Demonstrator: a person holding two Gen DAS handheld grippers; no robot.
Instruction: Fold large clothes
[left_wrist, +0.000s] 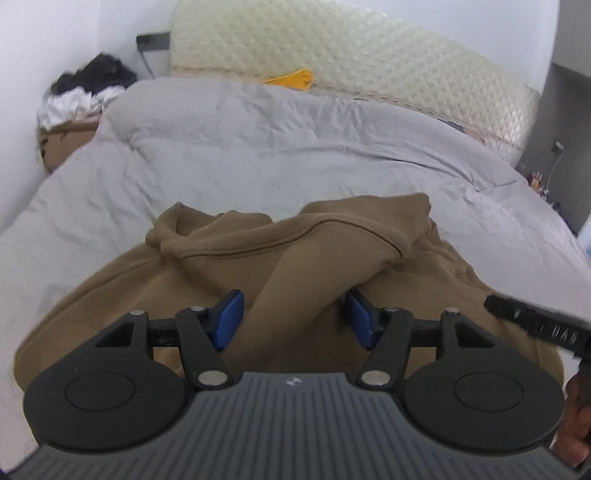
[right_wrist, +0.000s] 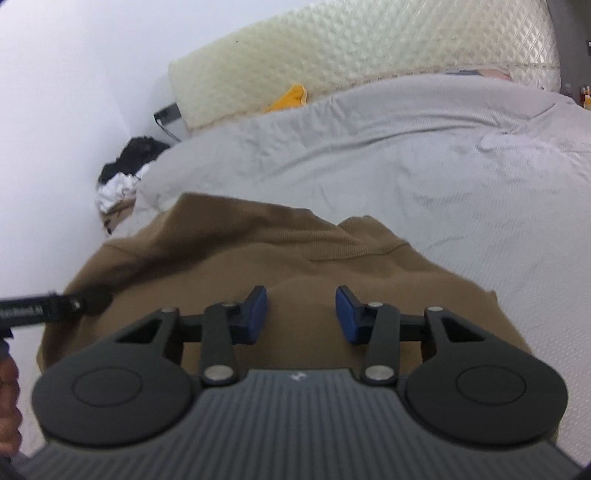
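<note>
A tan, thick-knit cotton sweatshirt (left_wrist: 229, 273) lies folded in soft ridges on the grey crinkled duvet (left_wrist: 258, 147) of the bed. The left gripper (left_wrist: 293, 319) hangs just above it, blue pads spread apart, pinching nothing. The right gripper (right_wrist: 300, 314) likewise stands released over the brown cloth. Behind them leans a cream, diamond-quilted headboard (right_wrist: 332, 48).

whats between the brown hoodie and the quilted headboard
Only the rumpled grey duvet lies between the brown hoodie and the quilted headboard, with a yellow item at the headboard's foot. Both wrist views show it.
</note>
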